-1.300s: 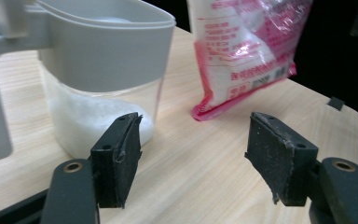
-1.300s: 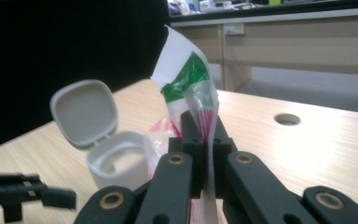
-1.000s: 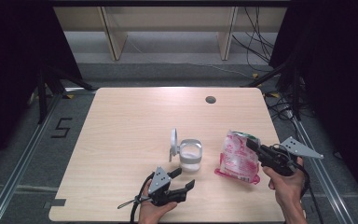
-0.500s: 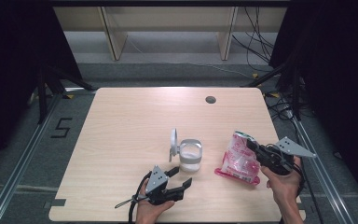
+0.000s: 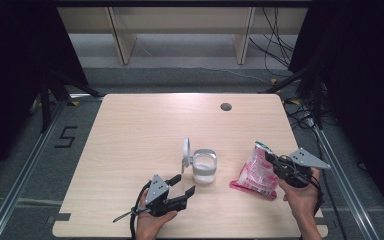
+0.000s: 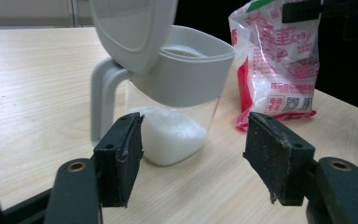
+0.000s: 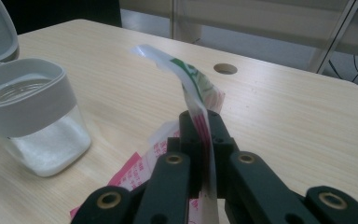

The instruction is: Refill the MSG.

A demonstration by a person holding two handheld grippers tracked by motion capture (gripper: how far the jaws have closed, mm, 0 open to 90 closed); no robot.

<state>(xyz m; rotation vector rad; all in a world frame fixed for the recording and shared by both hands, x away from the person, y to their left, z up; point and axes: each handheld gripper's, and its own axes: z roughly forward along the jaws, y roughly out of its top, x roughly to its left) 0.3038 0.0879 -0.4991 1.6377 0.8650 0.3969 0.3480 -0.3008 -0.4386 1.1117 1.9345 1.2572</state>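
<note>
While the left gripper (image 5: pixel 184 188) waits at the near edge of the counter (image 5: pixel 130 130) with its fingers (image 6: pixel 120 158) spread and empty, the open-lidded jar (image 5: pixel 203 166) of white grains sits just beyond; to the right, the right gripper (image 5: pixel 272 161) pinches the pink bag (image 5: pixel 256 173) by its top

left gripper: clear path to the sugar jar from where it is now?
Probably yes. The left gripper has open jaws aimed at the jar, with only bare table between them. The raised lid and the bag in the right gripper sit aside.
</note>
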